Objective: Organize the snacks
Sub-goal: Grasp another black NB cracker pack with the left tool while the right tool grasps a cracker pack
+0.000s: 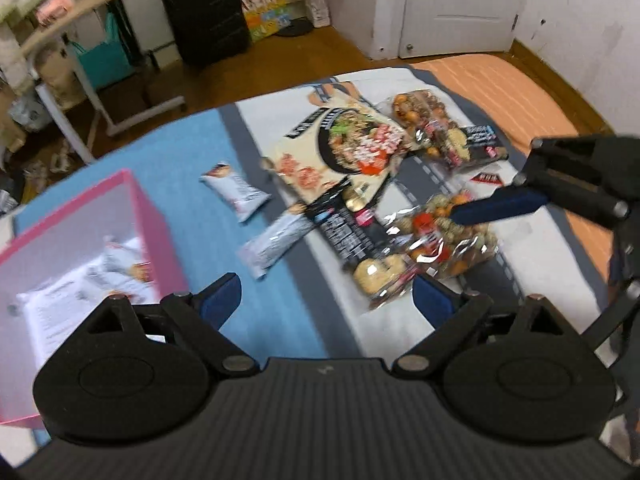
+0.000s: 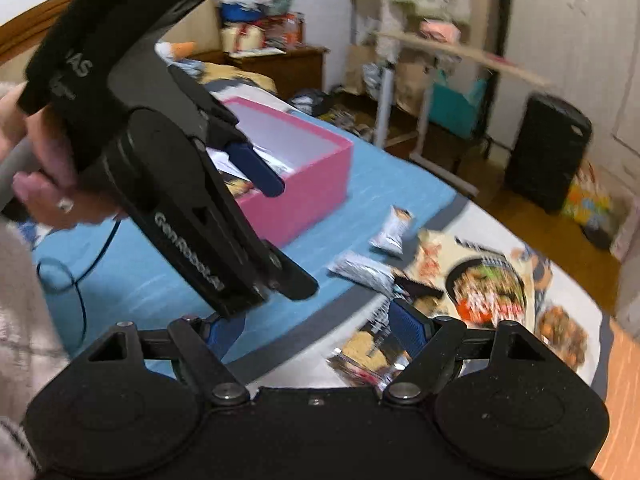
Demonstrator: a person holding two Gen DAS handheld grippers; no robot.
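Observation:
A pink box (image 1: 138, 216) stands on the blue cloth at the left and holds several packets. Two small white packets (image 1: 236, 192) (image 1: 274, 246) lie beside it. Further right are a large noodle bag (image 1: 344, 152), a black packet (image 1: 352, 236) and clear bags of mixed snacks (image 1: 440, 240). My left gripper (image 1: 326, 300) hovers open and empty above the cloth between the box and the pile; the right wrist view shows it in front of the pink box (image 2: 304, 184). My right gripper (image 2: 316, 328) is open and empty above the pile, one blue finger (image 1: 500, 205) over a clear bag.
A person's hand (image 2: 52, 184) holds the left gripper, and a black cable (image 2: 80, 280) lies on the cloth. An orange sheet (image 1: 520, 92) covers the far right. On the floor beyond are a black suitcase (image 1: 208, 8), a white table frame (image 1: 80, 92) and a door (image 1: 460, 4).

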